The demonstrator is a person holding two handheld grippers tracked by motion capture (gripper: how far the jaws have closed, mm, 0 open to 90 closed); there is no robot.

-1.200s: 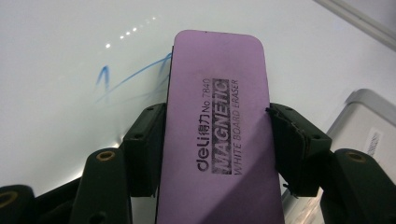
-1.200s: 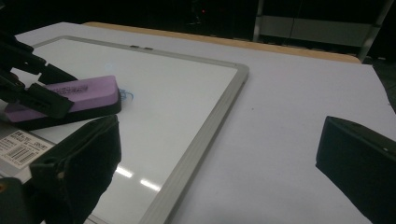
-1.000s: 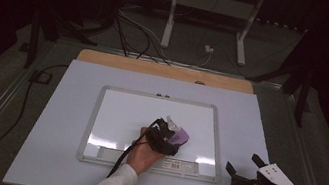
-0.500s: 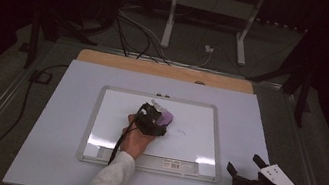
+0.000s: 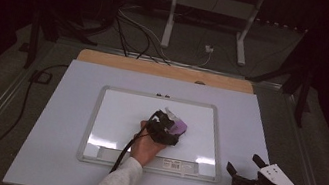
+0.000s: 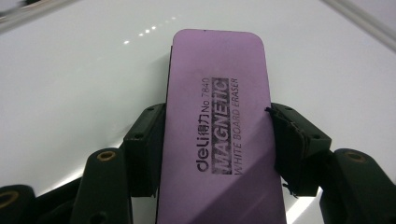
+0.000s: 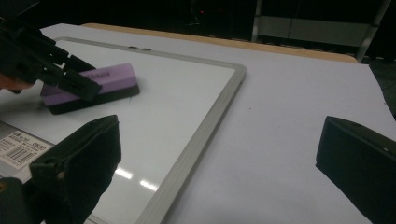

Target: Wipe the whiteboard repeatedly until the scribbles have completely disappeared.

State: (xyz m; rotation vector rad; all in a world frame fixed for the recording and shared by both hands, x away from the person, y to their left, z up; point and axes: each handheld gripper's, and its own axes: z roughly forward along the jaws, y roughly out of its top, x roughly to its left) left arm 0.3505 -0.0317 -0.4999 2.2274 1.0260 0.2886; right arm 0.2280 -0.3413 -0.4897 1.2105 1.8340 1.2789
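left claw (image 5: 170,129): clamped on the purple eraser (image 6: 219,135); I see 1 jaw pressed on each long side, at about the middle of its length.
grip reason: I read the side pinch as keeping the dark felt underside free to meet the board while the printed top faces up at my camera.
eraser position: on the whiteboard (image 5: 118,115), right of its centre in the high view, lying flat or nearly so; right gripper view shows the dark base (image 7: 93,101) down on the white surface, though I cannot tell if it presses or only rests.
eraser vs claw: sits between the jaws and sticks out forward beyond their tips; its rear end runs back under the claw toward the hand (image 5: 146,145).
label: "deli No 7840 MAGNETIC WHITE BOARD ERASER" reads along the length of the eraser.
board state: looks clean where I can see it, no marks I can make out; glare patches near the bottom edge.
right claw (image 5: 247,169): jaws spread wide, holding nothing, near the front right of the desk (image 5: 250,112), off the board and well apart from the eraser.
right claw reason: my guess is it is parked out of the way, leaving the board to the left hand.
board frame (image 7: 210,126): grey rim runs between my right claw and the eraser.
step judged: wiping, likely.
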